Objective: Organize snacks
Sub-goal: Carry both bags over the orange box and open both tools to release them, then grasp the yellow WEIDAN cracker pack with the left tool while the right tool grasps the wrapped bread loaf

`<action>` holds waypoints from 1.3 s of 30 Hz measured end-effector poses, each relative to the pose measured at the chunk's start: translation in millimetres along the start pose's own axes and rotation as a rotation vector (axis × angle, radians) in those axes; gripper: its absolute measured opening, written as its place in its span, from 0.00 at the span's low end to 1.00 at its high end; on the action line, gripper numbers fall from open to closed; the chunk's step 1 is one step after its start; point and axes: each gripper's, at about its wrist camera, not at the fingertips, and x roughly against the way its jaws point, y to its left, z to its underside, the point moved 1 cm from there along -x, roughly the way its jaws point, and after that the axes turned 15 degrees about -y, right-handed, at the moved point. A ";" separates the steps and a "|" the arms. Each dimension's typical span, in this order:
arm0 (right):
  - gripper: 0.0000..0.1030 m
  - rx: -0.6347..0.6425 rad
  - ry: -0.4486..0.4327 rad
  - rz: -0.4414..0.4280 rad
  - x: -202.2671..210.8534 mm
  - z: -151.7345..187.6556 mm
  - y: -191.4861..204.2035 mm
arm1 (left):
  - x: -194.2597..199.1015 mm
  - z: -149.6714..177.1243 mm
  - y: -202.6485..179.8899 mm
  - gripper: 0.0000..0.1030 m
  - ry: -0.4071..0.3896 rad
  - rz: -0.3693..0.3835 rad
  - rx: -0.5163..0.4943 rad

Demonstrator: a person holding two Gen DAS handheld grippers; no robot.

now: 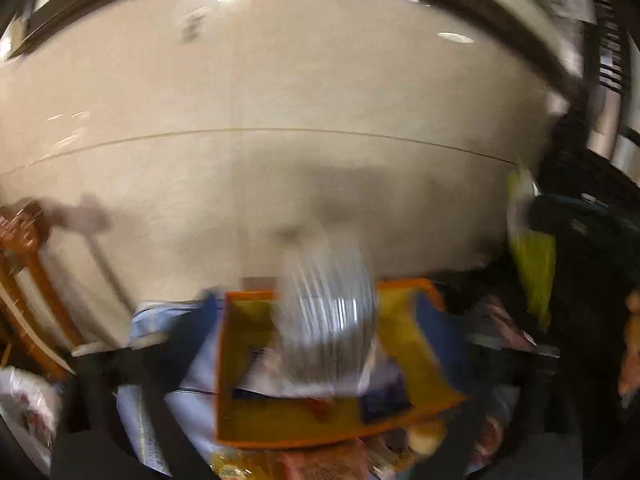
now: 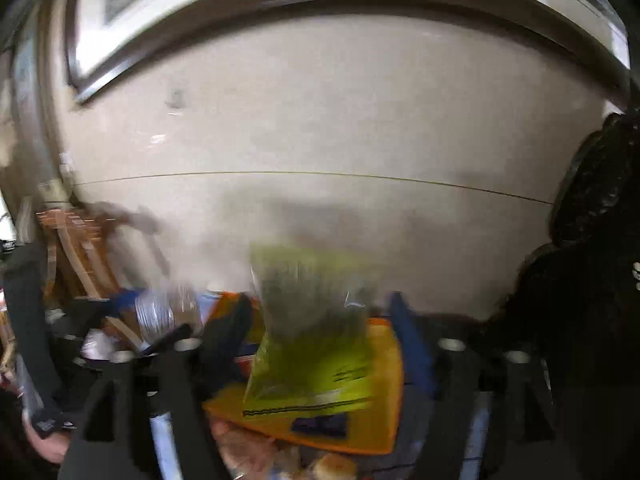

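- Both views heavily motion-blurred, so fine detail lost throughout.
- Left wrist view, far left: wooden chair point(image 1: 28, 264) against the beige wall point(image 1: 280, 80), with a crinkled white snack wrapper point(image 1: 28, 408) low beside the left finger.
- Left gripper point(image 1: 308, 420): dark fingers point(image 1: 124, 412) set wide apart at the bottom edge; whether anything is actually pinched cannot be told through the blur.
- Between those fingers: an orange-rimmed yellow box point(image 1: 280, 420), open side facing the camera, lying over pale blue-white packaging point(image 1: 188, 384).
- In front of the box, centre: a clear ribbed plastic container point(image 1: 328, 320), smeared by motion, overlapping the box's upper edge; contact with the fingers not discernible.
- Below the box: a jumble of red and orange snack packets point(image 1: 320, 464).
- Right of centre: a lime-green packet point(image 1: 532, 256) at the frame's right side, held up by the dark body of the other tool.
- Right wrist view, left side: the same wooden chair point(image 2: 80, 248), then the clear ribbed container point(image 2: 160, 312) near a dark finger of the left tool.
- Right gripper point(image 2: 316, 420): fingers point(image 2: 172, 412) spread far apart; the lime-green packet point(image 2: 312, 336) standing upright between them, grip point hidden, so a pinch cannot be confirmed.
- Behind and under the packet: the orange-rimmed box point(image 2: 380, 420), with a blue bag edge point(image 2: 412, 344) just right of it.
- Far right: a dark, textured object point(image 2: 592, 184), unidentifiable.
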 end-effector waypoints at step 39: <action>0.78 -0.113 0.447 0.003 84.6 302.6 49.5 | 151.5 307.7 29.3 0.96 0.251 0.053 -0.222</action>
